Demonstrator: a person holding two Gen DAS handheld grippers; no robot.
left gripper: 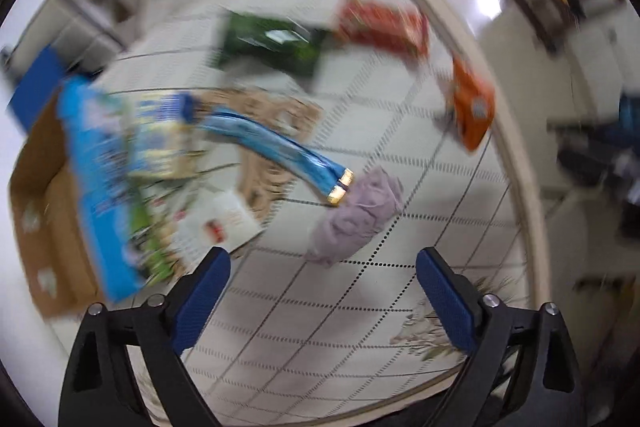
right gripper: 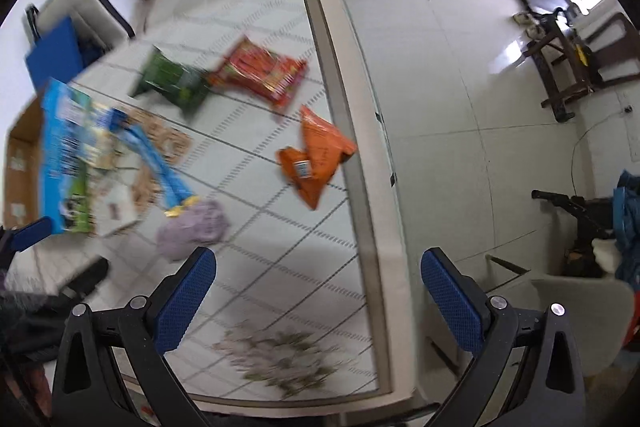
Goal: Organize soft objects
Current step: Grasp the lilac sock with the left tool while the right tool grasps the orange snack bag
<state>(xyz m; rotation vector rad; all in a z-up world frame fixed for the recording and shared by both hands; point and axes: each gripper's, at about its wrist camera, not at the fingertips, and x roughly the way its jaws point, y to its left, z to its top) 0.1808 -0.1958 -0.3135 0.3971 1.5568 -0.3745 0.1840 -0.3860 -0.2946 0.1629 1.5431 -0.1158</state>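
A crumpled lilac cloth (left gripper: 356, 215) lies on the tiled tabletop; it also shows in the right wrist view (right gripper: 192, 229). An orange packet (left gripper: 472, 107) (right gripper: 316, 155), a red packet (left gripper: 384, 25) (right gripper: 264, 73) and a green packet (left gripper: 272, 43) (right gripper: 172, 83) lie farther back. A blue tube-like pack (left gripper: 276, 147) (right gripper: 160, 163) ends beside the cloth. My left gripper (left gripper: 322, 299) is open and empty, above the table just short of the cloth. My right gripper (right gripper: 318, 297) is open and empty, over the table's right edge.
A blue box (left gripper: 96, 187) (right gripper: 64, 151), a white booklet (left gripper: 224, 223) and a wooden cut-out mat (left gripper: 272, 131) crowd the left. A cardboard box (left gripper: 40, 219) sits at far left. The table's rim (right gripper: 360, 155) runs beside the floor, with chairs and weights beyond.
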